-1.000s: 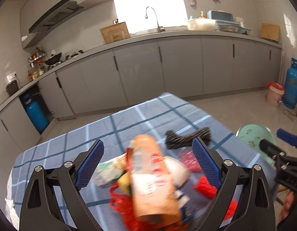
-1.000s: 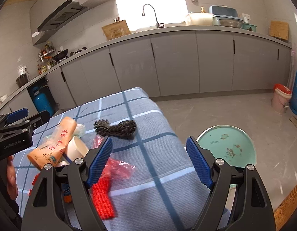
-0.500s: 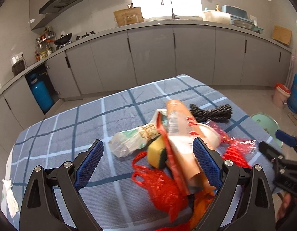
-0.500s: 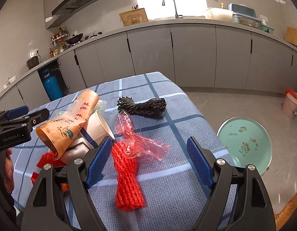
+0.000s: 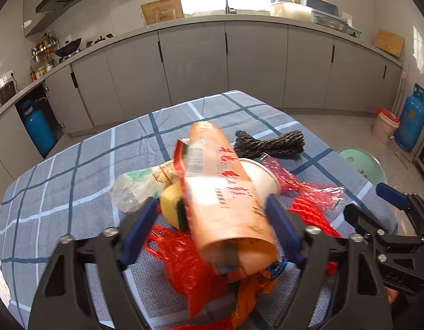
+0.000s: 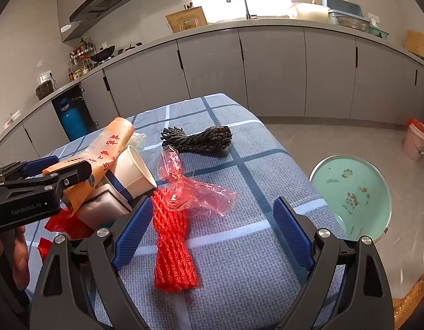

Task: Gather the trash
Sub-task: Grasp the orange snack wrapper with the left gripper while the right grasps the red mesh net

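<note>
Left gripper (image 5: 212,220), jaws just narrowing, brackets but does not yet pinch a crinkled orange wrapper tube (image 5: 225,198) atop a white paper cup (image 6: 134,170); right gripper (image 6: 212,228), jaws just widening, straddles a red mesh net (image 6: 172,236) on the checked tablecloth (image 6: 239,247)

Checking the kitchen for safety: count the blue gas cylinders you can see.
2. One gas cylinder stands in the open bay under the counter at left, below the stove; the second cylinder stands on the floor at far right, beside a pale bucket. Others may sit behind closed cabinets.
</note>
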`<move>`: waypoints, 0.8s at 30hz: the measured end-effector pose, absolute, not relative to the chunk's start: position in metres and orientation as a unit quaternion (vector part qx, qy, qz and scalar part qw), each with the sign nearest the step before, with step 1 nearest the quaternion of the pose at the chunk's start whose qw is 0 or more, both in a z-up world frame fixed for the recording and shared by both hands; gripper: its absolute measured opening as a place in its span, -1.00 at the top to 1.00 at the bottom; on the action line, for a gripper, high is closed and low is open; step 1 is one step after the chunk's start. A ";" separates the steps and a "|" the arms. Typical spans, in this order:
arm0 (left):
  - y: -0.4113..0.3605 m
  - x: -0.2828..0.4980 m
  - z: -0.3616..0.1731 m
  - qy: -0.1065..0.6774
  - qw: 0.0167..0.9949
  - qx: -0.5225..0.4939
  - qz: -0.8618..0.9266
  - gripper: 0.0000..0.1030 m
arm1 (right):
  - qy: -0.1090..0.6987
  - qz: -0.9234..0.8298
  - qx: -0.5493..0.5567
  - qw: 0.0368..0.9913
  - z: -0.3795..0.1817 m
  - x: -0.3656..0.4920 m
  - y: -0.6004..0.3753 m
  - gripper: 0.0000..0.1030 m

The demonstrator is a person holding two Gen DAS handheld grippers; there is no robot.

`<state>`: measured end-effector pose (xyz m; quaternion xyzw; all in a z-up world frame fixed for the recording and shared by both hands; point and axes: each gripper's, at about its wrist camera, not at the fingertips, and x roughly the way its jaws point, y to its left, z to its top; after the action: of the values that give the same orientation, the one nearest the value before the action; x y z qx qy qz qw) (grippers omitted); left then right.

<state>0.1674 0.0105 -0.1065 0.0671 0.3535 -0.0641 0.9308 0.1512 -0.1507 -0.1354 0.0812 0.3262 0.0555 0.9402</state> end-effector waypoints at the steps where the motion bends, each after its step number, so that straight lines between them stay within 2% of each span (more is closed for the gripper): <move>1: 0.010 0.167 -0.106 0.356 0.930 0.063 -0.070 -0.04 | 0.325 0.056 0.082 0.940 -0.135 0.150 -0.151 -0.71; 7: 0.011 0.159 -0.102 0.355 0.930 0.042 -0.090 0.25 | 0.322 0.054 0.083 0.942 -0.132 0.148 -0.153 -0.71; 16: 0.017 0.148 -0.090 0.331 0.938 0.038 -0.094 0.37 | 0.333 0.071 0.067 0.938 -0.134 0.146 -0.141 -0.66; 24: 0.030 0.141 -0.071 0.290 0.954 0.053 -0.060 0.37 | 0.376 0.101 0.052 0.920 -0.149 0.150 -0.127 -0.04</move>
<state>0.1411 0.0296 -0.0710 0.0533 0.2895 -0.0604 0.9538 0.1501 -0.1268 -0.1495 0.0517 0.3760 0.1014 0.9196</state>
